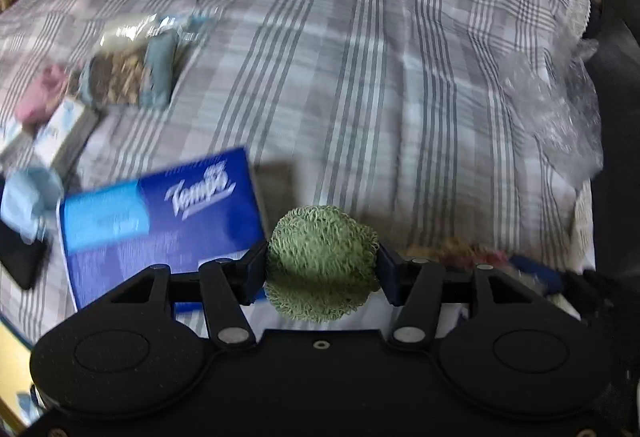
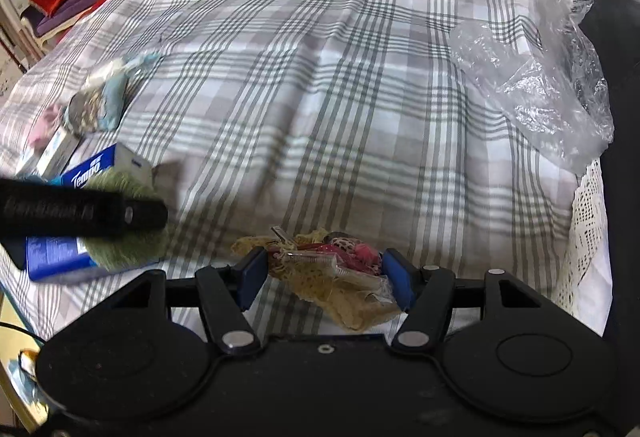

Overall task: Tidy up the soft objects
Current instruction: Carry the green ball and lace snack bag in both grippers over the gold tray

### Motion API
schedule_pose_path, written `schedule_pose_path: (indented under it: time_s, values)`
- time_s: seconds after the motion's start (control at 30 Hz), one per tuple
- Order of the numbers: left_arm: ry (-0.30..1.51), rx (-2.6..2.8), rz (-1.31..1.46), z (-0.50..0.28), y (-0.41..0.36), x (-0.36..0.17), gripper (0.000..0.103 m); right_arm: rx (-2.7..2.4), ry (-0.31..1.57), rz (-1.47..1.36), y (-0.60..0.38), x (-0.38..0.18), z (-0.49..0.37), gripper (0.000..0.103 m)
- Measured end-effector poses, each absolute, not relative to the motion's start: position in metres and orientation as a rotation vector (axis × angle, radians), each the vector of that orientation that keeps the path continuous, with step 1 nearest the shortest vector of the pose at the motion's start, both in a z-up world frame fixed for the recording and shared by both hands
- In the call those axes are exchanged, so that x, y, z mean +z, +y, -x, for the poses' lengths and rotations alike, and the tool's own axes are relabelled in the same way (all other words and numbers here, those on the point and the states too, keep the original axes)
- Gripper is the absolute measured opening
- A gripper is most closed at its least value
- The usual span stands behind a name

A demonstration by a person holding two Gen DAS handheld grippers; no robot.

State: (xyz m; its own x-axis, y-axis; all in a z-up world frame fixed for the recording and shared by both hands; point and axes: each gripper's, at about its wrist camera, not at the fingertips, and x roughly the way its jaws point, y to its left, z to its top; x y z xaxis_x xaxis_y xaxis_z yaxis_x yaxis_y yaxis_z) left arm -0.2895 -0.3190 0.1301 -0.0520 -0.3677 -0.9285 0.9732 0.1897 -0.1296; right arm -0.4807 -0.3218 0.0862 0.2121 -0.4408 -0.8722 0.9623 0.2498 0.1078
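Soft objects were mid-carry over a bed spread with a grey-and-white plaid cloth (image 1: 360, 85). Nearest the left wrist camera, the left gripper (image 1: 322, 265) was clamped on a fuzzy green ball of yarn-like fabric (image 1: 322, 261), its blue pads pressing both sides and the ball held clear of the cloth. In the right wrist view, the right gripper (image 2: 326, 275) was closed on a clear plastic packet of beige and pink net-like items (image 2: 340, 277), which hung tilted between the fingers, and the black body of the left gripper crossed the frame at left with the green ball beneath it.

Just beyond the left gripper lay a dark blue rectangular tissue pack with white lettering (image 1: 160, 221). Farther left sat a plastic-wrapped bundle of blue and brown patterned fabric (image 1: 132, 77) beside a small pink soft item (image 1: 40, 97). A crumpled clear plastic bag (image 2: 540, 77) lay at the far right edge of the bed, near the white lace trim.

Both hands appeared to be in the transport step, each with one item secured. The next move likely called for choosing a drop spot, perhaps by the left-side pile or the clear bag, lowering each item there and only then opening the fingers. Motion blur suggested that slowing first would help.
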Motion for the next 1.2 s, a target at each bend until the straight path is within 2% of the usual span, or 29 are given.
schedule_pose_path:
  time_s: [0.37, 0.73, 1.2]
  values:
    - [1.094, -1.22, -0.688, 0.266, -0.251, 0.135, 0.053, -1.082, 0.845, -0.704, -0.281, 0.1, 0.46, 0.062]
    - [1.161, -1.092, -0.659, 0.225, -0.195, 0.107, 0.053, -1.012, 0.841, -0.628, -0.245, 0.12, 0.438, 0.062]
    - [1.214, -0.802, -0.447, 0.118, -0.094, 0.096, 0.053, -0.712, 0.904, -0.445, -0.168, 0.133, 0.323, 0.062]
